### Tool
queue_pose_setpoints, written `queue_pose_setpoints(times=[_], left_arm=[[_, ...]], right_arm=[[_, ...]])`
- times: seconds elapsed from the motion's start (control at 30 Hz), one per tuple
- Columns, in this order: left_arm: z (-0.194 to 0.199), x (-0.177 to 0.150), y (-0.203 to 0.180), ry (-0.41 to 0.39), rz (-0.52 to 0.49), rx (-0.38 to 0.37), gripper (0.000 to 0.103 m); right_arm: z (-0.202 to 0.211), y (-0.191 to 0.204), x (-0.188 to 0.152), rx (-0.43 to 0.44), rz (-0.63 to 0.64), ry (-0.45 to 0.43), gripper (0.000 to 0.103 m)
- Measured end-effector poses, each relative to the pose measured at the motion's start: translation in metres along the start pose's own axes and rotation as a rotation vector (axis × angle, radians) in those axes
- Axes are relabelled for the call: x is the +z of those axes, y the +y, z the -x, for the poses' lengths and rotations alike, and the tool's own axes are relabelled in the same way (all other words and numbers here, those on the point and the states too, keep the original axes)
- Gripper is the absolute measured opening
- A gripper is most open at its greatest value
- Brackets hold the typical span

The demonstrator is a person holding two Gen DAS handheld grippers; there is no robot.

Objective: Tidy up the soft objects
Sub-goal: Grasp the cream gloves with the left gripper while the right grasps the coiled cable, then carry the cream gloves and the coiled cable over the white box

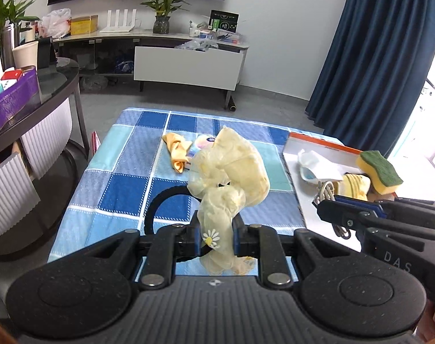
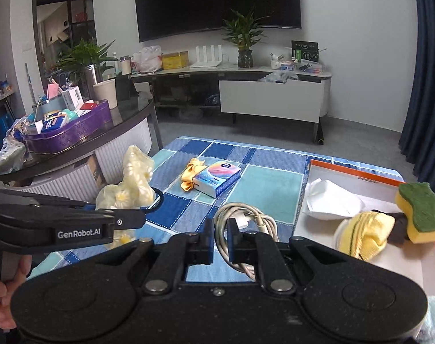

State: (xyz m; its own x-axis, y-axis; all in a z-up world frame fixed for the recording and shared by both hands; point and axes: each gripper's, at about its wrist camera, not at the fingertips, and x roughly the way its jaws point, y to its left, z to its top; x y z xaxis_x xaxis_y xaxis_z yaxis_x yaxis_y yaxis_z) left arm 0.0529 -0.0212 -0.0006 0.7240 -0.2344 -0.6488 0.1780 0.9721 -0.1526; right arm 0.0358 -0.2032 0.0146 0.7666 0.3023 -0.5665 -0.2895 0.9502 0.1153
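My left gripper (image 1: 217, 236) is shut on a crumpled pale yellow daisy-print cloth (image 1: 231, 172) and holds it above the blue checked tablecloth (image 1: 125, 177); the cloth also shows in the right wrist view (image 2: 134, 177). My right gripper (image 2: 219, 233) is shut on a coiled grey cable (image 2: 246, 218), just left of the white orange-rimmed tray (image 2: 418, 261). The tray holds a white cloth (image 2: 329, 197), a yellow striped sock (image 2: 366, 235) and a yellow-green sponge (image 2: 421, 212). An orange cloth (image 2: 191, 172) and a tissue pack (image 2: 220, 180) lie mid-table.
A black ring (image 1: 160, 200) lies on the tablecloth under the held cloth. A dark round side table (image 2: 74, 154) with a purple box stands at the left. A TV cabinet (image 2: 246, 86) stands at the back and a blue curtain (image 1: 375, 57) hangs at the right.
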Motion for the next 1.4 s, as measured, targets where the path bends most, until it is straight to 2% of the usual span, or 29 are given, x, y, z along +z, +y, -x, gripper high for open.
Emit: queue_pose_setpoints(times=[0.3, 0.63, 1.4], left_arm=[[0.020, -0.012, -0.017, -0.005, -0.015, 0.015, 0.021], [0.031, -0.019, -0.030, -0.009, -0.023, 0.006, 0.021], [0.033, -0.024, -0.046, -0.009, -0.060, -0.016, 0.021]], right_arm=[[0.040, -0.006, -0.013, -0.021, -0.043, -0.037, 0.011], [0.065, -0.014, -0.025, -0.051, -0.062, -0.054, 0.011], [0.085, -0.028, -0.031, -0.095, -0.093, -0.070, 0.011]])
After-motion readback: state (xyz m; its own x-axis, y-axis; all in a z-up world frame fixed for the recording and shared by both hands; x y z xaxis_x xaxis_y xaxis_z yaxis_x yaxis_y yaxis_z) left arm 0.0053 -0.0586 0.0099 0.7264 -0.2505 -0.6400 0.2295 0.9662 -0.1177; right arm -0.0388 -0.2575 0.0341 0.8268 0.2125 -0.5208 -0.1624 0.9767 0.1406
